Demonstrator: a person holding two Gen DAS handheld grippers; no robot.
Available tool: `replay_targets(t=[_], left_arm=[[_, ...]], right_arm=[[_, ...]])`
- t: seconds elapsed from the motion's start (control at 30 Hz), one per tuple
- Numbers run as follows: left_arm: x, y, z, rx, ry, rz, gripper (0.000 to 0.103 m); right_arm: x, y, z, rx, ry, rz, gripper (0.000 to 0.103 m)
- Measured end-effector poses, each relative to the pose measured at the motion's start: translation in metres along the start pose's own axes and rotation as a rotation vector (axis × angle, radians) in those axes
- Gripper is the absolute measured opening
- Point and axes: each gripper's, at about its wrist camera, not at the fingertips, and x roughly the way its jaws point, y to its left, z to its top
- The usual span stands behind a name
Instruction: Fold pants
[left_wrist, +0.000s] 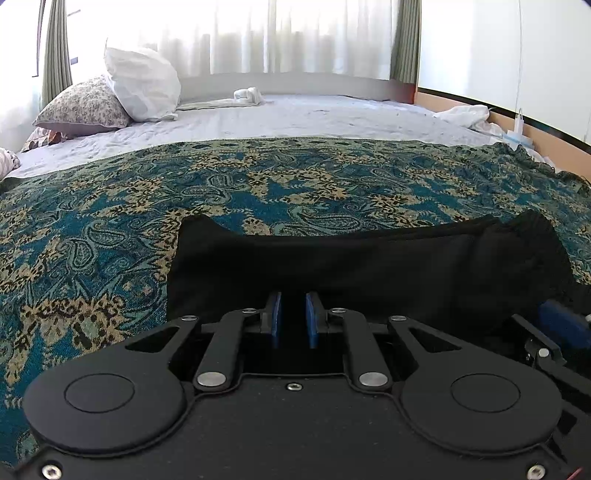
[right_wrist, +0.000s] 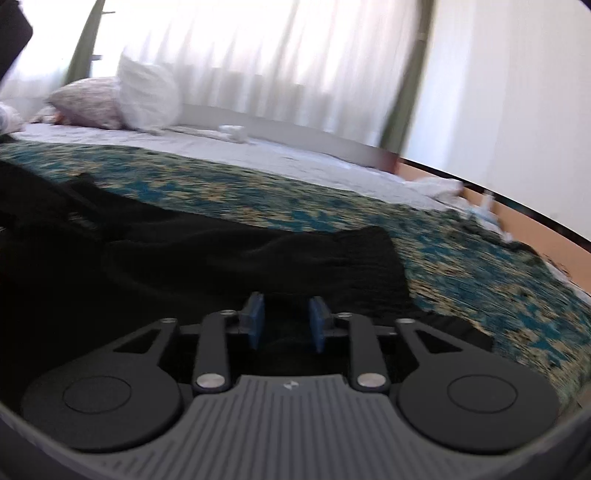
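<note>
Black pants (left_wrist: 369, 266) lie folded in a wide band across a teal and tan patterned blanket (left_wrist: 258, 184) on a bed. My left gripper (left_wrist: 293, 317) sits at the band's near edge, its blue pads close together with dark cloth in the narrow gap, shut on the pants. In the right wrist view the pants (right_wrist: 258, 258) run from the left side to a squared end near the middle. My right gripper (right_wrist: 286, 321) is over the near part of that end, its blue pads standing well apart and not pressing the cloth. A blue part of it shows at the right edge of the left wrist view.
Behind the blanket lies a pale sheet (left_wrist: 295, 118). A white pillow (left_wrist: 140, 88) and a floral pillow (left_wrist: 85, 107) are at the far left. A small white bundle (left_wrist: 249, 95) and a white cloth (left_wrist: 465, 114) lie near the far and right edges. An orange board (left_wrist: 535, 133) borders the right side.
</note>
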Motion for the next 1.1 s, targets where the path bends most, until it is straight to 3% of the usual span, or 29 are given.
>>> replay_targets(t=[0.13, 0.23, 0.3, 0.4, 0.5, 0.67, 0.87, 1.1], left_arm=[[-0.001, -0.001, -0.001, 0.01, -0.002, 0.008, 0.015], [-0.008, 0.001, 0.001, 0.002, -0.005, 0.011, 0.019], [-0.019, 0.008, 0.003, -0.019, -0.026, -0.02, 0.047], [-0.037, 0.024, 0.009, -0.034, -0.083, -0.04, 0.059], [-0.041, 0.043, 0.02, -0.036, -0.104, -0.016, 0.074], [-0.019, 0.072, 0.026, -0.131, -0.007, -0.072, 0.077], [0.01, 0.083, 0.018, -0.184, 0.068, -0.137, 0.077], [0.026, 0.084, 0.018, -0.206, 0.053, -0.197, 0.077]], right_arm=[[0.002, -0.006, 0.003, 0.028, 0.021, -0.063, 0.051], [-0.008, -0.02, 0.009, 0.067, 0.02, 0.018, 0.055], [-0.015, -0.044, 0.015, 0.152, -0.014, 0.107, 0.069], [-0.01, -0.086, 0.027, 0.233, -0.04, 0.165, 0.08], [0.017, -0.127, 0.037, 0.297, -0.002, 0.194, 0.083], [0.085, -0.16, 0.043, 0.289, 0.196, 0.403, 0.087], [0.142, -0.167, 0.044, 0.36, 0.338, 0.573, 0.089], [0.169, -0.153, 0.05, 0.254, 0.351, 0.66, 0.087]])
